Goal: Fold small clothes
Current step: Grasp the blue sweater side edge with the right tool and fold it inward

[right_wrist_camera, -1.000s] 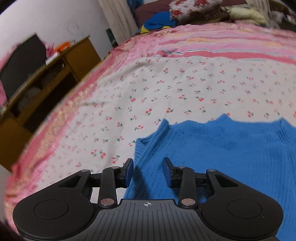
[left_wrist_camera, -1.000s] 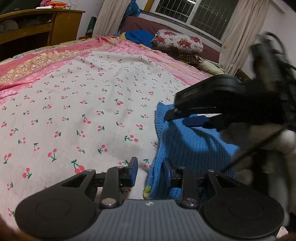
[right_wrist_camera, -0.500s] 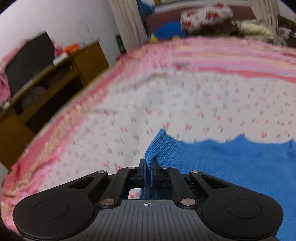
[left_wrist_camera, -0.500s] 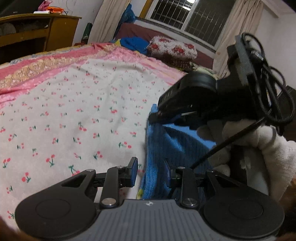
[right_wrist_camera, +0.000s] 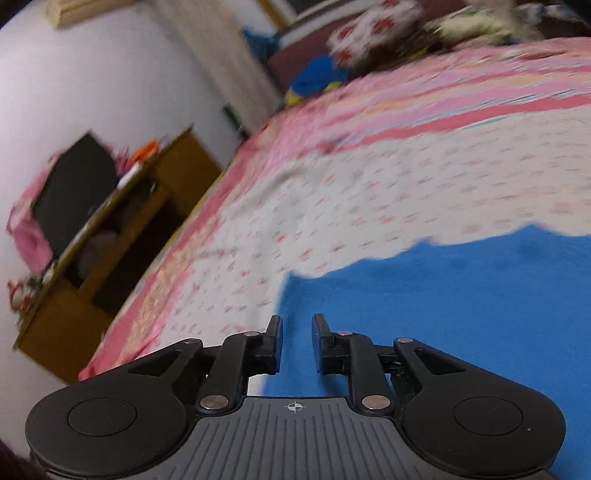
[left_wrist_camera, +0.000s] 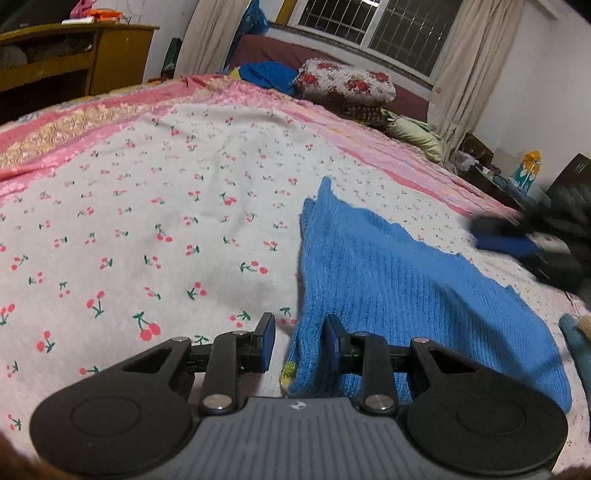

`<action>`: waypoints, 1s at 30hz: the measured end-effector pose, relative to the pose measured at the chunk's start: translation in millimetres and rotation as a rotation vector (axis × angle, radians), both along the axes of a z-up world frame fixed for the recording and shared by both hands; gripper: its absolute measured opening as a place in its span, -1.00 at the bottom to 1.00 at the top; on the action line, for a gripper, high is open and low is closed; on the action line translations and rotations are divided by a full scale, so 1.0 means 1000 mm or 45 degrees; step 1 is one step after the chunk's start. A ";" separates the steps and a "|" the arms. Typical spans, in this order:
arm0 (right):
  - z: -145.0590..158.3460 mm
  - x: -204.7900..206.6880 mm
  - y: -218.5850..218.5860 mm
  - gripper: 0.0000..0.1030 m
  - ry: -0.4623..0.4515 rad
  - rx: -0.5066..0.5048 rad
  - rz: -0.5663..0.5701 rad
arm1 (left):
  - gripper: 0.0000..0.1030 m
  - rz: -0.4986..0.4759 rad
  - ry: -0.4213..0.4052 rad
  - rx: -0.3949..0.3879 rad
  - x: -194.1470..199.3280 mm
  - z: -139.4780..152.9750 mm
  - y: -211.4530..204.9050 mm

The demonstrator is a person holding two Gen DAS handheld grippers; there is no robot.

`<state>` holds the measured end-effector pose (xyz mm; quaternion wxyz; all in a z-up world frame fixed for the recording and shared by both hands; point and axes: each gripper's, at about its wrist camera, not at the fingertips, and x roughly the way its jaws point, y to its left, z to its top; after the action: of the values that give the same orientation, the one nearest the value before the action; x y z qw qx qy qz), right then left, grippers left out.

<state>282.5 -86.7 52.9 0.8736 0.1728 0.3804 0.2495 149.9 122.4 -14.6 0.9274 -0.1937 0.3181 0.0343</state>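
Spread across the bed is a white cherry-print bedspread [left_wrist_camera: 155, 229] with pink striped borders, and on it a blue knitted sweater [left_wrist_camera: 388, 280] is laid, its body flat and its near corner rising between the fingers of the left gripper [left_wrist_camera: 299, 341]. That gripper's jaws are held partly apart; the blue cloth is seen against the right-hand pad, while a gap is left on the other side, so no pinch is made. In the right wrist view, which is blurred by motion, the right gripper [right_wrist_camera: 297, 341] is seen above the sweater's left edge with its jaws narrowly parted; they have just been opening, and nothing is caught between them, the knit lying below. From the left wrist view the right gripper is glimpsed only as a dark smear at the far right, beyond the sweater. A wooden cabinet [left_wrist_camera: 74, 62] is placed against the wall to the left, a floral pillow [left_wrist_camera: 347, 81] is set at the head of the bed, and pale curtains [left_wrist_camera: 465, 70] are hung beside a barred window [left_wrist_camera: 373, 26].
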 end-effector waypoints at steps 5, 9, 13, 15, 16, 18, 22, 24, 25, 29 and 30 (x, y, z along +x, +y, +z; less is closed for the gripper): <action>-0.001 -0.033 -0.096 -0.63 -0.038 -0.034 -0.307 | -0.28 0.002 -0.049 0.081 -0.006 0.011 -0.010; -0.009 -0.050 -0.162 -0.63 -0.021 0.003 -0.536 | -0.28 -0.040 -0.115 0.146 -0.010 0.025 -0.027; -0.027 -0.048 -0.185 -0.63 0.046 0.046 -0.581 | -0.28 -0.125 -0.134 0.163 -0.010 0.032 -0.053; -0.036 -0.042 -0.179 -0.63 0.081 0.037 -0.543 | -0.28 -0.162 -0.117 0.167 -0.009 0.032 -0.063; -0.040 -0.039 -0.178 -0.63 0.092 0.024 -0.540 | -0.28 -0.183 -0.105 0.171 -0.008 0.031 -0.069; -0.048 -0.030 -0.178 -0.65 0.138 0.000 -0.539 | -0.28 -0.225 -0.092 0.187 -0.009 0.031 -0.081; -0.049 -0.035 -0.192 -1.00 0.141 0.081 -0.530 | -0.28 -0.288 -0.092 0.206 -0.010 0.032 -0.101; -0.039 -0.043 -0.203 -1.00 0.083 0.098 -0.560 | -0.28 -0.305 -0.097 0.202 -0.008 0.031 -0.108; -0.036 -0.046 -0.209 -1.00 0.055 0.092 -0.586 | -0.28 -0.311 -0.092 0.198 -0.006 0.030 -0.111; -0.050 -0.040 -0.226 -1.00 0.128 0.082 -0.663 | -0.28 -0.334 -0.080 0.181 -0.004 0.028 -0.118; -0.052 -0.040 -0.228 -0.99 0.136 0.107 -0.650 | -0.28 -0.340 -0.085 0.182 -0.006 0.028 -0.119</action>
<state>242.2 -314.9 0.7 0.8791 0.3121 0.3593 0.0271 144.1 2.9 13.8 0.9452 -0.0841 0.3068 -0.0731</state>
